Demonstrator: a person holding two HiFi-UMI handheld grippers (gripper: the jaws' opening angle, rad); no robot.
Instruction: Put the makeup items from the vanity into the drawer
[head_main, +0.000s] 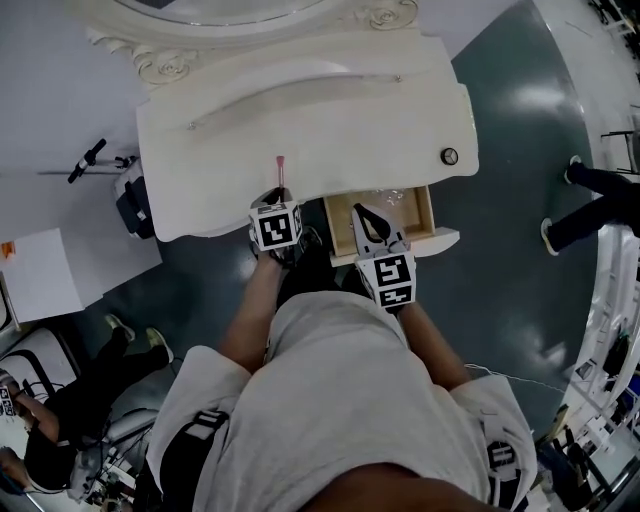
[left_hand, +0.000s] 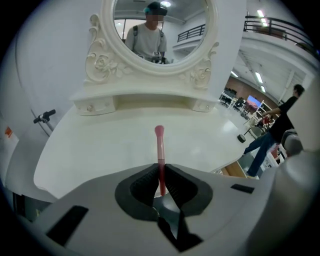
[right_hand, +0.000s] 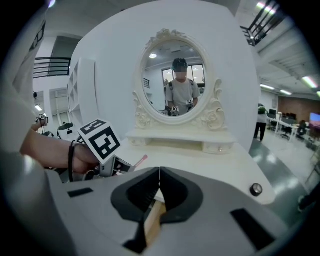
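A slim pink makeup brush (head_main: 281, 170) sticks out over the front of the white vanity top (head_main: 220, 170), and my left gripper (head_main: 279, 193) is shut on its handle. In the left gripper view the brush (left_hand: 160, 142) runs straight ahead from between the pads of the gripper (left_hand: 161, 172), head pointing at the mirror. My right gripper (head_main: 362, 216) hangs over the open wooden drawer (head_main: 338, 228) at the vanity's right front. Its jaws (right_hand: 159, 175) are shut with nothing in them. A small round dark item (head_main: 450, 156) lies near the vanity's right edge.
An oval mirror (left_hand: 160, 30) in a carved frame rises at the back of the vanity, with a low shelf (left_hand: 145, 100) under it. People stand on the dark floor (head_main: 520, 200) at the right (head_main: 590, 205) and at the lower left (head_main: 90, 390). White sheets (head_main: 45, 275) lie at the left.
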